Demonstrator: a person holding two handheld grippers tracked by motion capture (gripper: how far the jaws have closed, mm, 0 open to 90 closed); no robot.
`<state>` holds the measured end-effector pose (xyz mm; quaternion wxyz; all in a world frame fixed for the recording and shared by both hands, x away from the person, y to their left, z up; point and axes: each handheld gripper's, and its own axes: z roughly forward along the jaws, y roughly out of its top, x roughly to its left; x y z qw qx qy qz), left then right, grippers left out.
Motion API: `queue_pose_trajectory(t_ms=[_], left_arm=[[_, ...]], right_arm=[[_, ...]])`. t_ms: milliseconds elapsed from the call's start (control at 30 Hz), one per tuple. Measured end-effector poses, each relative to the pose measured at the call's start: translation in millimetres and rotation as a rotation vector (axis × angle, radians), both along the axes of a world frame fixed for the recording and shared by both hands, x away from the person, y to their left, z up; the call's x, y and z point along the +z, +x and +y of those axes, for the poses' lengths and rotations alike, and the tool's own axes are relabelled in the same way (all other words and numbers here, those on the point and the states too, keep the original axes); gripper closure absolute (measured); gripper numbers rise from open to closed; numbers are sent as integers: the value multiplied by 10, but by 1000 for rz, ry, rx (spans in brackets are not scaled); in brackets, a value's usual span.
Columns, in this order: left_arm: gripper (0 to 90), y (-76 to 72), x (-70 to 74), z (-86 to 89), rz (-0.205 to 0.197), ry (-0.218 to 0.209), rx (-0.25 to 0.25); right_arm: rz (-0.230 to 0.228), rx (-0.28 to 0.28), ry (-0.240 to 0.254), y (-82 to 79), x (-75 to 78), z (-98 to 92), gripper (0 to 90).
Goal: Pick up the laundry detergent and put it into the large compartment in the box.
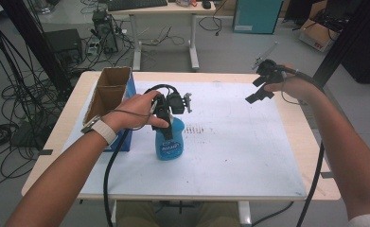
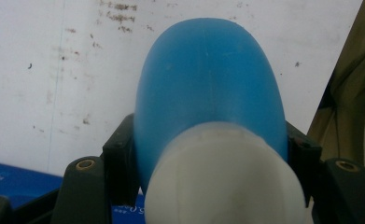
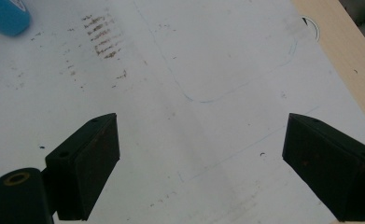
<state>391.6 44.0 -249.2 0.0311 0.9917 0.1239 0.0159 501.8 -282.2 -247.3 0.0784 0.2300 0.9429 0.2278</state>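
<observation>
Blue bottle (image 1: 169, 143) stands upright on white mat (image 1: 239, 156), left of centre, just beside the open cardboard box (image 1: 108, 92) w/ blue sides. Left gripper (image 1: 167, 124) comes down from above and is clamped on the bottle's upper body; in the left gripper view the black pads (image 2: 120, 161) press both flanks of the blue shell just below the white cap (image 2: 224, 182). Right gripper (image 1: 258, 92) hangs above the far right part of the mat, well apart from the bottle, jaws spread wide w/ nothing between them.

Handling, est.:
- Body: smooth moulded plastic, rounded, tapering toward the cap; prob. slippery, pads may creep up the taper
- Wall: likely semi-stiff; firm squeeze may dent it, so moderate force
- Weight: fill level can't be read through the shell; treat as part-full, liquid may slosh
- Grip pt: shoulder below cap, as now, works for an upright lift; keep vertical, avoid tilt
- Label (image 1: 168, 149) area lower down is wider, poss. too wide for jaws
</observation>
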Motion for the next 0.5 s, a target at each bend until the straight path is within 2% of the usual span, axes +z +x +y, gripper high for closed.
queue_pose_trajectory(t_ms=[100, 267, 367, 400, 433, 500], left_arm=[[376, -16, 99, 11, -4, 19, 36], [376, -30, 214, 20, -1, 20, 84], [377, -42, 366, 21, 3, 11, 168], [376, -42, 366, 21, 3, 11, 168], [377, -45, 435, 22, -2, 7, 200], [377, -47, 511, 18, -12, 15, 227]], right_arm=[[-3, 0, 3, -14, 11, -10, 110], [-5, 1, 7, -41, 15, -27, 110], [-5, -1, 6, -55, 13, -47, 110], [-5, -1, 6, -55, 13, -47, 110], [-6, -1, 6, -62, 16, -61, 110], [-5, -4, 10, -70, 23, -71, 110]])
